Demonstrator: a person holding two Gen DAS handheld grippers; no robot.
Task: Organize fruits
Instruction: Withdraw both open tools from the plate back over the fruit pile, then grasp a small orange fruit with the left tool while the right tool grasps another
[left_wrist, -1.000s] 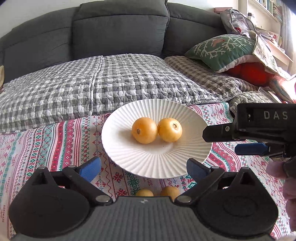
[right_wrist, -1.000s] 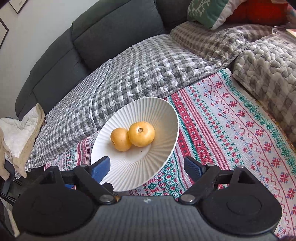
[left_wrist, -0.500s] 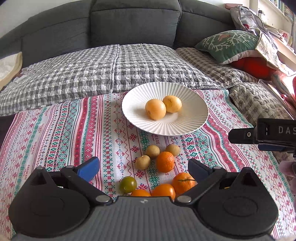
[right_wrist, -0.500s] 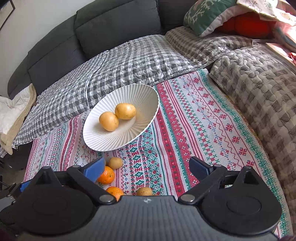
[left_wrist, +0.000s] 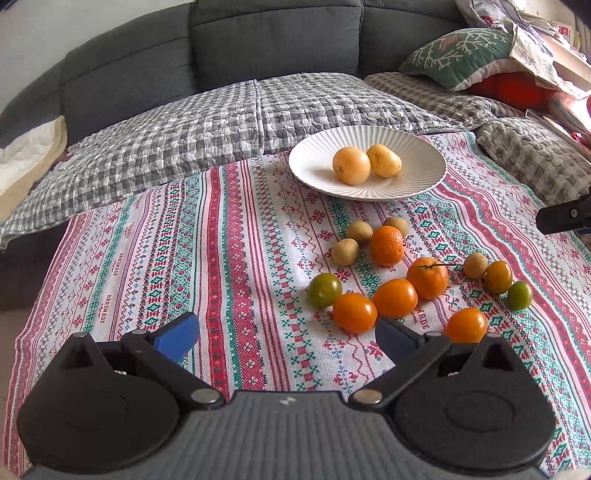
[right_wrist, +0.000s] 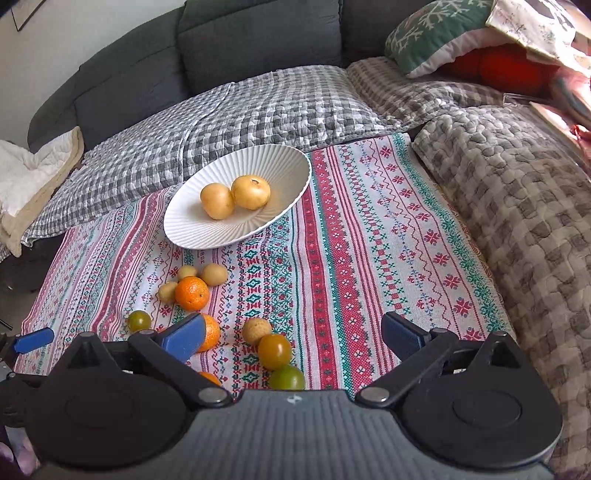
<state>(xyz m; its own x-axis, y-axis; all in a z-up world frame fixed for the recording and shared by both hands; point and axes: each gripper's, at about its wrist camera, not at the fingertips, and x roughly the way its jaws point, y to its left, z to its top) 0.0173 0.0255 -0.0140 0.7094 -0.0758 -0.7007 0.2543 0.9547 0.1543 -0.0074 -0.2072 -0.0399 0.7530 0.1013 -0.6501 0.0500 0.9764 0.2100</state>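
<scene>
I hold both tongs, left (left_wrist: 286, 334) and right (right_wrist: 293, 332), spread wide and empty above the cloth (left_wrist: 240, 258), since only two fruits (left_wrist: 351, 165) sit in the plate (left_wrist: 424, 173) and the others (left_wrist: 393, 297) lie loose beside it.

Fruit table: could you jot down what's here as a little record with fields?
surface: patterned cloth in front of a grey sofa
plate: white, ribbed, holds two yellow fruits, touching
loose fruit: oranges, small brown fruits and green ones, on the cloth beside the plate
left gripper: open, empty
right gripper: open, empty
</scene>
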